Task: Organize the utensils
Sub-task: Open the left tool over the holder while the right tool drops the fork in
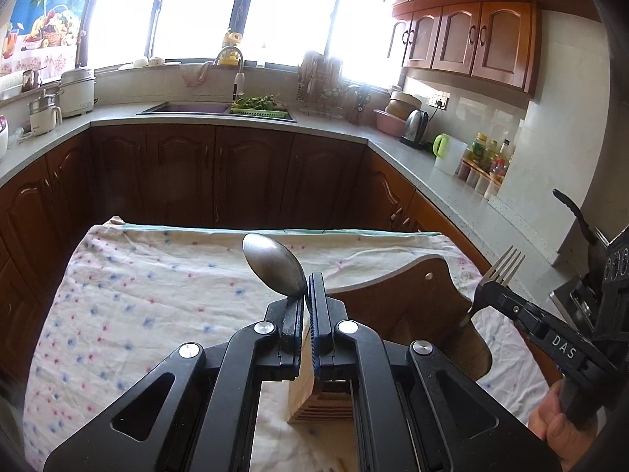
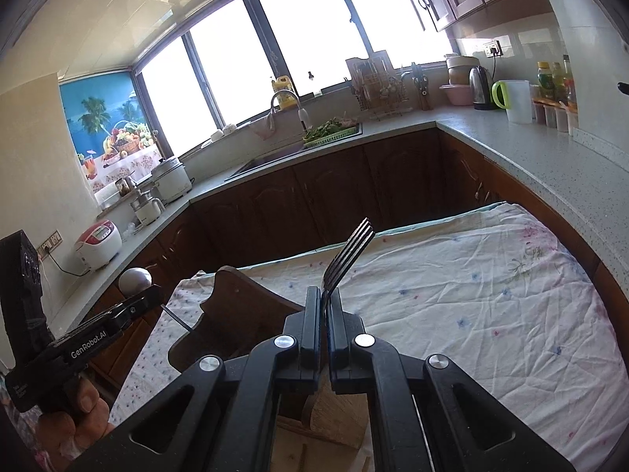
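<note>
My left gripper (image 1: pixel 306 287) is shut on a metal spoon (image 1: pixel 273 265), whose bowl stands up above the fingertips. My right gripper (image 2: pixel 324 299) is shut on a metal fork (image 2: pixel 350 253), tines pointing up and away. Both hover over a wooden utensil holder (image 1: pixel 405 306) with a slotted light-wood block (image 1: pixel 302 401) below the left gripper, on a table with a flowered cloth (image 1: pixel 137 306). The right gripper with the fork (image 1: pixel 507 265) shows at the right of the left wrist view. In the right wrist view the left gripper with the spoon (image 2: pixel 135 279) shows at the left, beside the holder (image 2: pixel 236 314).
Dark wood cabinets and a grey counter (image 1: pixel 452 173) wrap around behind the table. A sink (image 1: pixel 184 109), a kettle (image 1: pixel 414 128), a white jug (image 1: pixel 448 155), bottles and rice cookers (image 2: pixel 98 244) stand on it. A hand (image 1: pixel 554 417) holds the right gripper.
</note>
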A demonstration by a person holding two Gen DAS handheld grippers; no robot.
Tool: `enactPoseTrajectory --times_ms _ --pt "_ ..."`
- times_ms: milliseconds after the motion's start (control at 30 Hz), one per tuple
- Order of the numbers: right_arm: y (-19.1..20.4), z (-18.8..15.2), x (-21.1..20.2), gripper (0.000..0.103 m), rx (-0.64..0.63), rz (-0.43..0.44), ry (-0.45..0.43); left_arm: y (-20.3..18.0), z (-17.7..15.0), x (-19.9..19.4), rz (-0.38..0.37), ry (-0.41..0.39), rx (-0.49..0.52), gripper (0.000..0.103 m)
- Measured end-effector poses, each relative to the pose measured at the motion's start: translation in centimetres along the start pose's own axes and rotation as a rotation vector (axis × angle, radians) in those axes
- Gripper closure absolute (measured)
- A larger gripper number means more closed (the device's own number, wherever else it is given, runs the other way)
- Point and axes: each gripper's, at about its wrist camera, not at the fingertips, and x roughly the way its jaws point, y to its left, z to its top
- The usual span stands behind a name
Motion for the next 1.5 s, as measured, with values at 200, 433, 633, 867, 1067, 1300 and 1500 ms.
enactPoseTrajectory --times_ms 200,433,633,867,1067,1300,1500 --pt "-0.3 -1.1 0.6 0.100 0.014 0.016 0.030 -1.0 -1.1 0.9 -0.010 0.036 0.032 0.098" --pt "-0.6 -1.2 0.5 0.100 0.025 0.035 0.035 -1.3 -1.6 1.0 -0.003 0.042 0.028 0.096" --pt "-0.9 -0.8 0.3 0.095 0.051 0.046 0.030 -1.1 -1.3 1.0 -0.001 0.044 0.021 0.094" --pt "-1.5 -0.6 -0.4 0.088 0.082 0.042 0.019 -1.2 -1.3 -0.2 0.020 0.016 0.032 0.058" --pt "-2.7 -0.6 -1.6 0.061 0.134 0.049 0.004 -0.3 -2.1 -1.0 0.022 0.031 0.009 0.044" --pt "-3.6 -2.0 -4.8 0.026 0.171 0.068 -0.030 1.1 -4.1 -3.3 0.033 0.063 -0.042 0.032" --pt "-3.1 -4.3 -7.8 0.020 0.162 0.064 -0.028 1.7 -7.0 -5.9 0.050 0.102 -0.073 0.025"
